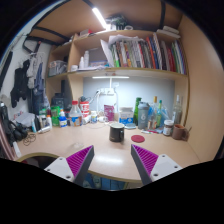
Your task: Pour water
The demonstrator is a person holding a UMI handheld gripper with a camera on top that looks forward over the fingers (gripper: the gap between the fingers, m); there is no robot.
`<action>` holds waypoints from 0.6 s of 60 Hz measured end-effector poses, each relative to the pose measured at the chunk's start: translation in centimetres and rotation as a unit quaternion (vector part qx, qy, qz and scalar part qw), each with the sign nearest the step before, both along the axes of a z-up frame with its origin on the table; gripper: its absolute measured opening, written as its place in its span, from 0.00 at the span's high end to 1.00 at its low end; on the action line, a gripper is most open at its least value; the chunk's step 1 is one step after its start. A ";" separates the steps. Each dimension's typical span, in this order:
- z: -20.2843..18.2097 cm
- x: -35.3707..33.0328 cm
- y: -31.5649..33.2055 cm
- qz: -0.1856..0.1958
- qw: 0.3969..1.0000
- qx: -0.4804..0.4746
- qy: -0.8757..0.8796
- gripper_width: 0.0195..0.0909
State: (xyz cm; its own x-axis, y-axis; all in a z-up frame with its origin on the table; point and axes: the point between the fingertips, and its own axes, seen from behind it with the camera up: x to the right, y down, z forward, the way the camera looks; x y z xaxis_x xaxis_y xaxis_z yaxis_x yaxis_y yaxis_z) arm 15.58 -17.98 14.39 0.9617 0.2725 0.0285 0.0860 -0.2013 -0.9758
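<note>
Water for this pour is presumably in one of the containers along the back of the desk [112,160], but nothing visible settles which; no liquid can be made out.

Nearest are the tool's [112,163] two fingers, each with a magenta pad [78,158] on its inner face. They stand wide apart, fully spread, and the space between them is bare desk surface. The tool grips nothing and touches nothing.

Just beyond the fingertips, straight ahead and slightly right of the midline between the fingers, a small dark cup [117,133] stands upright on the desk. It is the closest vessel on the tool's forward axis, and I judge it either the thing to be grasped or the receiver of the pour; which, I cannot tell. It lies apart from both fingers, so the coming move needs a straight advance until the cup sits between the pads.

Farther back and to the right, tall bottles [157,113] stand upright in a cluster against the wall. To the left at the same depth are jars and cartons [70,112], closely packed.

Above them a lit shelf [115,72] carries a row of books [140,52], with a ceiling light [99,16] overhead.
</note>
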 end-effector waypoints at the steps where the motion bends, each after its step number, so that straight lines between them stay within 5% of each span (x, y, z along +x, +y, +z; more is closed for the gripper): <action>1: 0.0 0.0 0.0 0.001 1.000 -0.001 0.000 0.11; 23: 1.1 -1.9 -0.8 0.013 1.000 0.011 -0.002 0.11; 36: -0.1 -9.6 -2.5 0.100 0.994 0.025 -0.036 0.11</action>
